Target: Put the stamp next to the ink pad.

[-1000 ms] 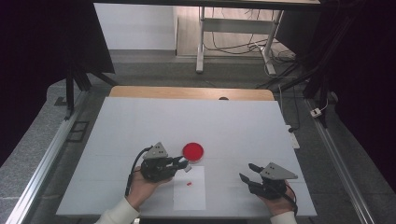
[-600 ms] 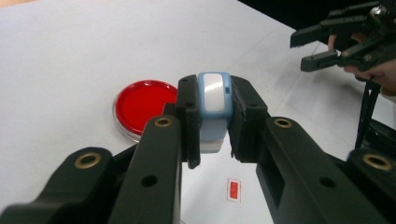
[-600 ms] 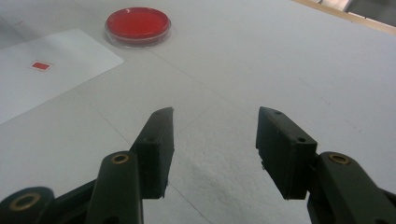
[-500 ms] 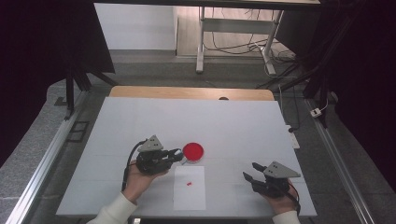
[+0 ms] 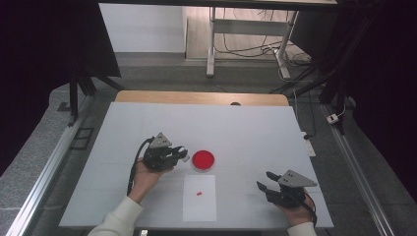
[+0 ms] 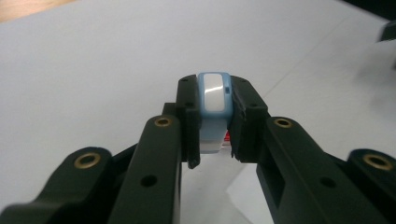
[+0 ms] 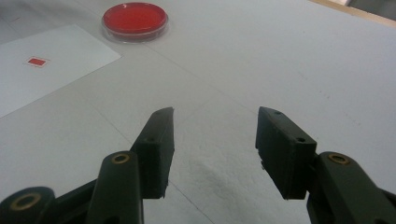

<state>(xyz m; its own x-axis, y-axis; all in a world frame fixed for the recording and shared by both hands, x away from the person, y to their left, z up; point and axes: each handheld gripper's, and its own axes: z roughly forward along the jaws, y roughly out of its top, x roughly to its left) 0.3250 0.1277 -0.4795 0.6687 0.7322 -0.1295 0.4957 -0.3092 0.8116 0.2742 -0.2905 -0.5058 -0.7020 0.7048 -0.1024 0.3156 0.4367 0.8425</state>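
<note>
The left gripper (image 5: 181, 153), fingers clenched on a small blue-and-white block (image 6: 214, 109), sits just left of the red petri dish (image 5: 203, 160), nearer than the released, empty right gripper (image 5: 263, 187).

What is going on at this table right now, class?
A person works at a white table with a claw in each hand. The left claw is shut on a small light-blue and white object, held near a round dish of red. The right claw hovers open and empty at the table's near right. In front of the person lies a white sheet with a small red rectangle on it.
</note>
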